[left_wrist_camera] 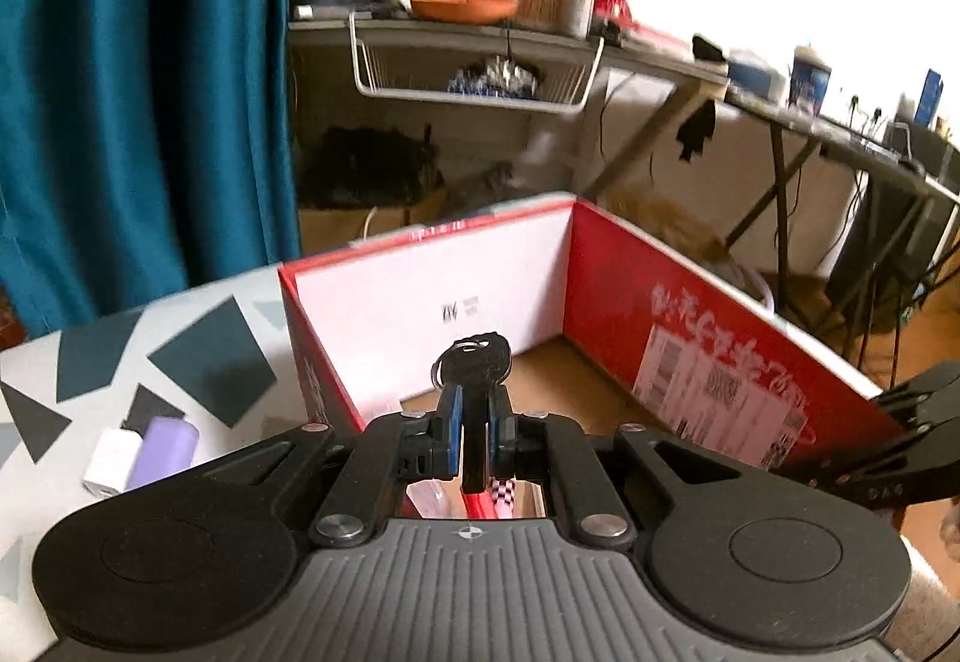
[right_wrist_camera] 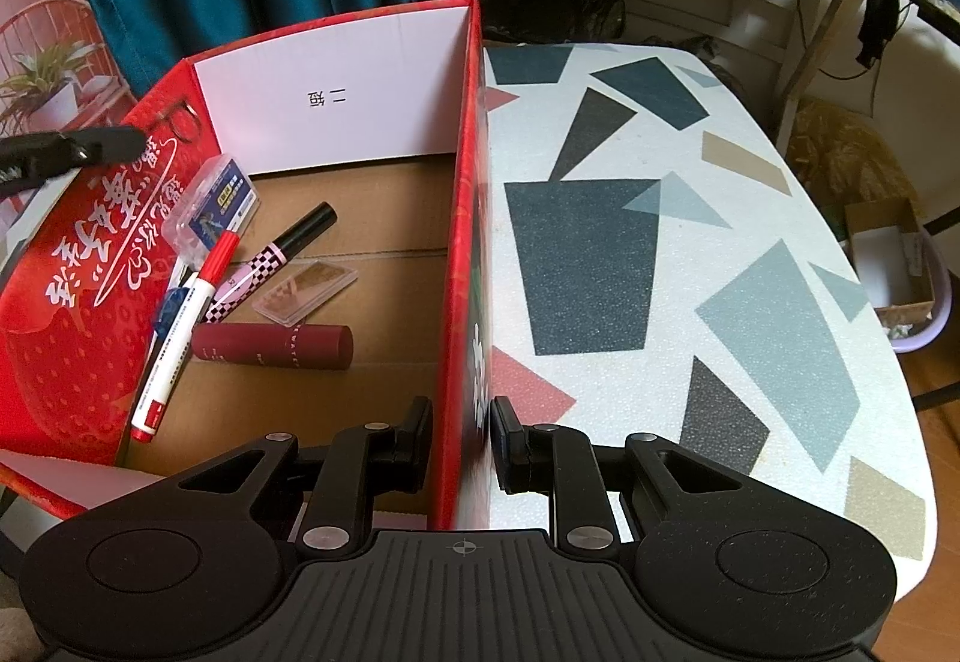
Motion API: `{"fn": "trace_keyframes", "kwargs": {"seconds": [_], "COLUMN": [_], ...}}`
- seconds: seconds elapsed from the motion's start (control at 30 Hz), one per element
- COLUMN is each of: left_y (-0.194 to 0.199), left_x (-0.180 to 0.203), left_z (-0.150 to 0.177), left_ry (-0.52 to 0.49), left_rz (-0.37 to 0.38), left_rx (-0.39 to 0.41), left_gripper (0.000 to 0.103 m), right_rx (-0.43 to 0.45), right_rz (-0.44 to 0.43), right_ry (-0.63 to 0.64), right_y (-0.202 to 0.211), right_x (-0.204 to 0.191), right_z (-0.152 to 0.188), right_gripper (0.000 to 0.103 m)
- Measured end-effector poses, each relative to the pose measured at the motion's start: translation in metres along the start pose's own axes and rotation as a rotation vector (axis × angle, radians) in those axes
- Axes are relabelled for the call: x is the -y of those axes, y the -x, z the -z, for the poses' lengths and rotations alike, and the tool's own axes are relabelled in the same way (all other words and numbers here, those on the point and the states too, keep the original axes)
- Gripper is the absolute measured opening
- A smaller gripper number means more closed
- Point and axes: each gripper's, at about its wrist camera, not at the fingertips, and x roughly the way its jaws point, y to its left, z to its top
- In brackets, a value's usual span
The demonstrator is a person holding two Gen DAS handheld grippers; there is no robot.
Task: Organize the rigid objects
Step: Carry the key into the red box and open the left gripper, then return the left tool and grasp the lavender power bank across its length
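The left gripper (left_wrist_camera: 474, 422) is clamped on a black key (left_wrist_camera: 477, 368) with a metal ring at its top, the key standing upright between the two fingers (left_wrist_camera: 449, 425) above the open red cardboard box (left_wrist_camera: 606, 278). In the left wrist view the box's white inner end wall faces the camera and its red side wall with white lettering and printed labels runs off to the right. To the left of the box, on the table with the grey and dark geometric pattern (left_wrist_camera: 198, 356), a small white cylinder (left_wrist_camera: 111, 461) and a lilac one (left_wrist_camera: 163, 449) lie side by side, touching. The right gripper (right_wrist_camera: 461, 449) straddles the right wall of the box, one finger inside and one outside; its jaws are narrowly parted around the wall, and I cannot tell whether the pads press on it. Inside the box, on the brown floor toward its left side, lie a red-capped white marker (right_wrist_camera: 180, 329), a black pen with a checkered band (right_wrist_camera: 273, 257), a dark red tube (right_wrist_camera: 273, 345), a flat clear case (right_wrist_camera: 306, 289) and a clear plastic box with a blue label (right_wrist_camera: 211, 209). The patterned tabletop (right_wrist_camera: 690, 266) stretches to the right of the box in the right wrist view.
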Motion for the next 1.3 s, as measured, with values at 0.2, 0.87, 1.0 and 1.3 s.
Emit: {"fn": "trace_keyframes", "kwargs": {"seconds": [0.2, 0.87, 1.0, 1.3], "left_y": [-0.006, 0.053, 0.047, 0.003], "left_x": [-0.009, -0.119, -0.134, -0.149], "left_z": [0.002, -0.002, 0.007, 0.038], "left_ry": [0.026, 0.343, 0.371, 0.386], "left_rz": [0.017, -0.257, -0.316, -0.330], "left_rx": [-0.024, 0.077, 0.062, -0.069], "left_gripper": [0.010, 0.040, 0.057, 0.058], "right_rx": [-0.001, -0.001, -0.001, -0.007], "right_rz": [0.001, -0.001, 0.000, 0.001], "right_ry": [0.001, -0.003, -0.003, 0.003], "right_y": [0.000, 0.000, 0.000, -0.001], "right_x": [0.000, -0.001, -0.001, -0.001], "right_z": [0.000, -0.001, -0.001, -0.001], "right_gripper": [0.020, 0.020, 0.020, 0.020]}}
